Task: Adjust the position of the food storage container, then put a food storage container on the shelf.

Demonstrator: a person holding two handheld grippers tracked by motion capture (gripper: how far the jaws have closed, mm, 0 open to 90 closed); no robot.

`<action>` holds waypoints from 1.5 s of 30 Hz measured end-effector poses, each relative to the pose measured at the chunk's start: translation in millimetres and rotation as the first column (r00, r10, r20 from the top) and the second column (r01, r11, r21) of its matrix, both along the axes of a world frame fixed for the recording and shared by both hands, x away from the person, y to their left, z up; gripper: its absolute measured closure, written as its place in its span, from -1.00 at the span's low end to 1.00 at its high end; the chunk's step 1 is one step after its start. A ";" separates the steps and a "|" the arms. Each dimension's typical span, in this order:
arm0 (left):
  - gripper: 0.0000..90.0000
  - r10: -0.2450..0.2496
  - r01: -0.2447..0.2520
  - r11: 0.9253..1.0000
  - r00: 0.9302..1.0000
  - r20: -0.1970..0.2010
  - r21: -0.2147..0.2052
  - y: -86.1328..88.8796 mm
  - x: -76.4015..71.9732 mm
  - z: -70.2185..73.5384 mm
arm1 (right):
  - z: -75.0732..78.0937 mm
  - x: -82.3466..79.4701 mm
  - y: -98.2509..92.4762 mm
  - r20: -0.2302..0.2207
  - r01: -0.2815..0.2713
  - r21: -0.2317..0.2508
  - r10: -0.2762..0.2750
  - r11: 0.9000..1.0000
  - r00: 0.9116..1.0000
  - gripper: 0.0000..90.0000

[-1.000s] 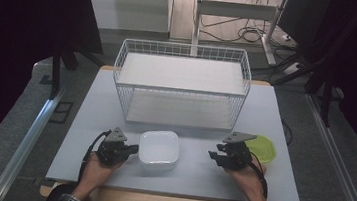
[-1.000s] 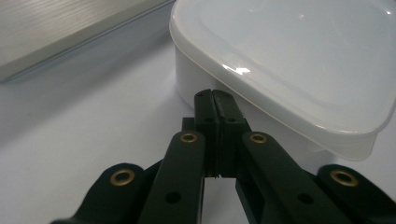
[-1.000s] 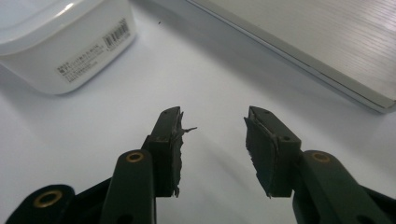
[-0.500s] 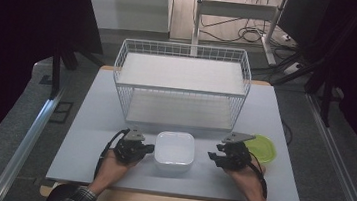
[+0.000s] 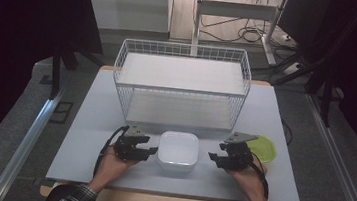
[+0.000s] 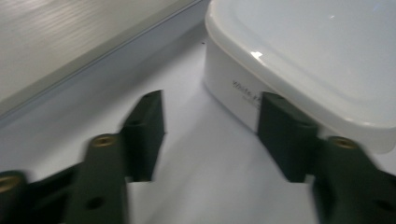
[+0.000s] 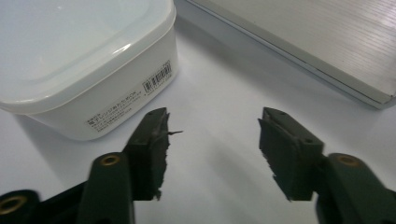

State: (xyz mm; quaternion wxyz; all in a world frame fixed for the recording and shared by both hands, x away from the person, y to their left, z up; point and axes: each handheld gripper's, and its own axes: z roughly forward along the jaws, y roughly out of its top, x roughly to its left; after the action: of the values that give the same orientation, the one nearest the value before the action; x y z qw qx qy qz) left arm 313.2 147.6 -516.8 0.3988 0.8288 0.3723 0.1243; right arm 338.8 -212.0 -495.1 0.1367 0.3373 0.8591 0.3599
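Observation:
A white square lidded container [image 5: 179, 150] sits on the pale table [image 5: 89, 121] near its front edge, between my two grippers. My left gripper [image 5: 152, 152] lies just left of it. In the left gripper view the jaws [image 6: 210, 107] stand open over bare table, having just been opening, and the right one is beside the container's [image 6: 303, 51] side wall. My right gripper [image 5: 213, 158] is just right of the container. Its jaws [image 7: 212, 116] are open and have just been widening, with nothing between them, and the container [image 7: 70, 56] is off to their left.
A white wire rack [image 5: 181, 80] with two shelves stands across the middle of the table behind the container; its lower shelf edge [image 6: 70, 37] [image 7: 317, 42] is close ahead of both grippers. A yellow-green round lid [image 5: 264, 149] lies behind the right gripper.
The container and my left gripper have shifted to the right, toward the table's middle. The right hand has stayed where it was.

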 end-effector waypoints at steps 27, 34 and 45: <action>-0.90 -0.028 0.030 0.999 0.997 0.078 -0.024 16.6 -2.2 5.8 | -0.8 1.6 0.9 0.001 -0.032 0.113 0.032 0.993 0.999 -0.81; -0.93 -0.050 0.052 0.996 0.998 0.034 -0.077 10.6 -0.5 14.4 | 0.5 0.1 6.1 0.009 -0.044 0.126 0.044 0.991 0.999 -0.83; -0.86 -0.105 0.106 0.985 0.994 0.018 -0.134 -2.8 4.8 23.5 | 3.8 -3.6 25.7 -0.020 -0.046 0.147 0.049 0.988 0.999 -0.96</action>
State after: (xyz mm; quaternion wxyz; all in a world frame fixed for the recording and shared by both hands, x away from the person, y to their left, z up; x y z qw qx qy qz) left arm 318.0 144.8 -493.3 0.4619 0.8178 0.3332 0.0823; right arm 335.3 -186.3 -491.3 0.0928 0.3301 0.8398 0.4209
